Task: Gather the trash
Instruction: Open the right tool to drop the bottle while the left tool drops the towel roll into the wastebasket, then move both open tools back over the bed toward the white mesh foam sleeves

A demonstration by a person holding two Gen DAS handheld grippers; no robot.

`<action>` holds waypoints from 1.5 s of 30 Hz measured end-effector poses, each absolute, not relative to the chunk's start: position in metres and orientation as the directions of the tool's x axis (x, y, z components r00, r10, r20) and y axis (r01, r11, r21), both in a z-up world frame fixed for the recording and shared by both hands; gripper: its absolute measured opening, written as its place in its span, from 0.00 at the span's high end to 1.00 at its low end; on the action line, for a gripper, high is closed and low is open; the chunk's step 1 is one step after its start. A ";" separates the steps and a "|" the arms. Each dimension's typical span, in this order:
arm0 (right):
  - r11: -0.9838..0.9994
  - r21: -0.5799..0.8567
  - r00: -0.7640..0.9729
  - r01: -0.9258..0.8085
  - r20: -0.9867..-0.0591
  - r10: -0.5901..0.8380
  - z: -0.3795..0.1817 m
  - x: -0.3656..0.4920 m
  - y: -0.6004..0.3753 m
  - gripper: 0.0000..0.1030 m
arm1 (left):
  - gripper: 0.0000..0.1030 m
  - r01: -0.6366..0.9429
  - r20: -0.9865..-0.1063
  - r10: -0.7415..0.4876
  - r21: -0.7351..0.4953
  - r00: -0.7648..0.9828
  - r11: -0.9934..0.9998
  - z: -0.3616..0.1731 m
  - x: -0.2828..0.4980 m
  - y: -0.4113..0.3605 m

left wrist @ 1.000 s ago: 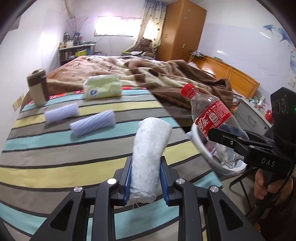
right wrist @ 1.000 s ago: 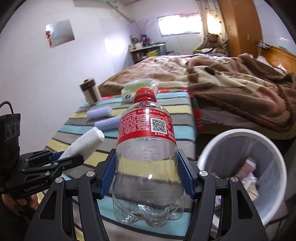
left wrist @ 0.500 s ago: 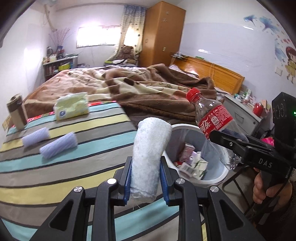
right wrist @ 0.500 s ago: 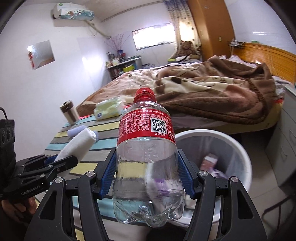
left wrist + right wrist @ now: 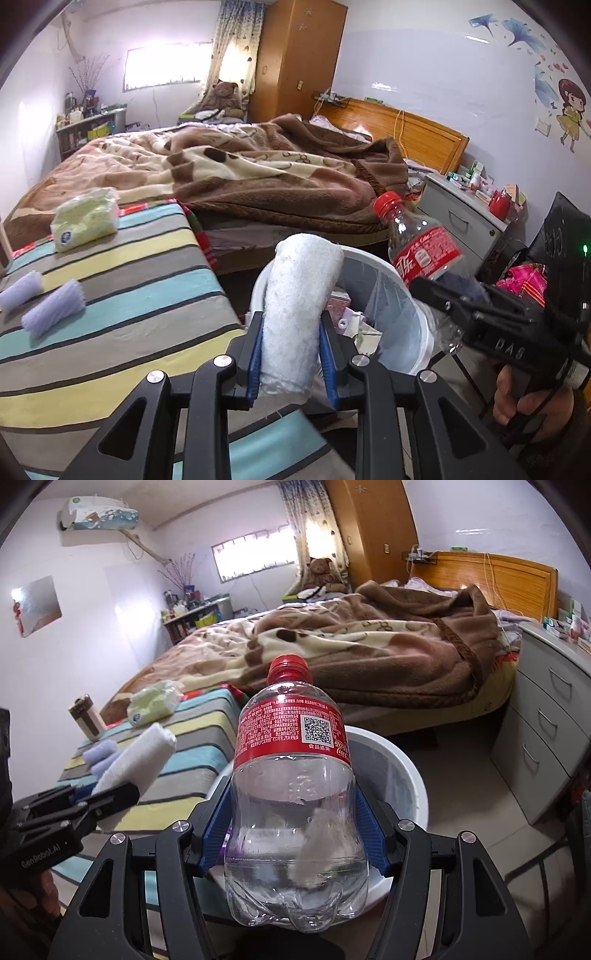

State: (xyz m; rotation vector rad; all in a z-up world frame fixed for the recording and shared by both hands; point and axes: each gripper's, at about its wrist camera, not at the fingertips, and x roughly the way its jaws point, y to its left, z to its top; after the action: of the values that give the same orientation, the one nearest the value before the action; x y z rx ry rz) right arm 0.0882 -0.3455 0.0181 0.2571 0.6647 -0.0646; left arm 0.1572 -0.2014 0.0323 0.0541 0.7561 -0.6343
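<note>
Red Coca-Cola label on bottle [image 5: 295, 797], right gripper [image 5: 295, 834] clamping; left gripper [image 5: 291, 354] clamps towel roll [image 5: 295, 310].

Between the left claw's [image 5: 291, 363] matt black plastic arms and ribbed blue pads sits a rough, fuzzy white cloth roll [image 5: 297, 317]. The right claw [image 5: 295, 836], of the same matt black plastic with shiny metal screws, holds a clear glossy plastic bottle [image 5: 295, 812] with a smooth red label and ribbed red cap. Beyond both claws stands a smooth white plastic bin [image 5: 391, 306]. Left of them, a striped matt cloth covers the desk [image 5: 122, 295], bearing two ridged lilac rolls [image 5: 53, 308].
</note>
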 end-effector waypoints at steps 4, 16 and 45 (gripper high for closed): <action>0.960 0.229 0.772 0.160 -0.635 0.022 0.010 0.090 -0.353 0.38 | 0.73 0.560 -0.657 -0.521 -0.178 0.545 0.809 0.030 0.163 -0.218; 0.958 0.207 0.741 0.198 -0.671 -0.008 -0.005 0.098 -0.365 0.38 | 0.71 0.554 -0.684 -0.512 -0.185 0.521 0.812 0.016 0.178 -0.245; 0.951 0.238 0.771 0.200 -0.636 -0.003 0.008 0.097 -0.349 0.26 | 0.45 0.500 -0.648 -0.500 -0.205 0.575 0.841 0.028 0.171 -0.201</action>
State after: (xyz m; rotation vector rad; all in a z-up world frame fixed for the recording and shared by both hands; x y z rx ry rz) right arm 0.0969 -0.3487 0.0083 0.3020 0.6834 -0.1117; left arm 0.1709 -0.2013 0.0278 0.0004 0.7583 -0.5858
